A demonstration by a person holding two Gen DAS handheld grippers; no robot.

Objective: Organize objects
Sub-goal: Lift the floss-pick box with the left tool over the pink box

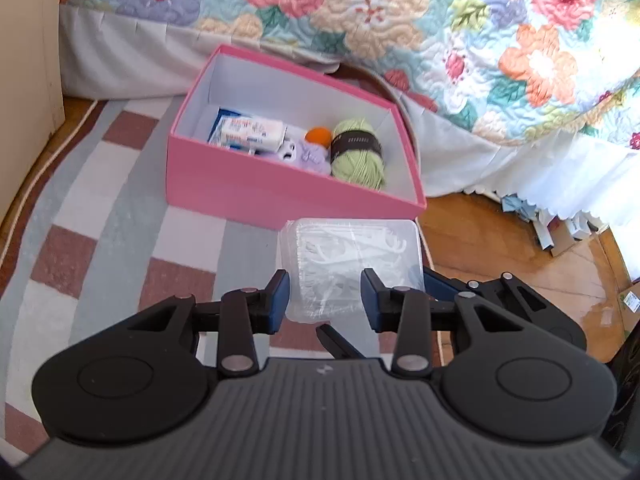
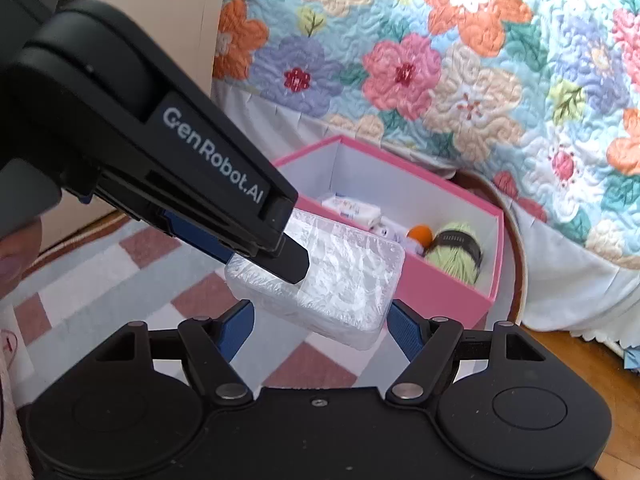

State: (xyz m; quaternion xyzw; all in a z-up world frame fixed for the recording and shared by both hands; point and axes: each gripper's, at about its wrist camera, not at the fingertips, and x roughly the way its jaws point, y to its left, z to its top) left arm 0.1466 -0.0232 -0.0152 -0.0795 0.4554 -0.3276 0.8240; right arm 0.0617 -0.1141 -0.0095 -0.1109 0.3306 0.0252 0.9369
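clear plastic is the thing at stake: a shrink-wrapped container of floss picks hangs in the air above the checked rug, just short of the pink box. on the left, the left gripper nips the container's near left corner across its thickness, one finger on top, so the hold is small and off-centre. further right, the right gripper spans the box's width, jaws wide and clamped on its two sides.

the film is slick and the walls are thin, so a hard squeeze could bow them and let it shoot out. if the two hands drift apart or twist unevenly, the container may tilt and slip onto the rug. to the right, the yarn ball, the orange ball and the soap packet leave little clear floor in the pink box, so it may land crooked.
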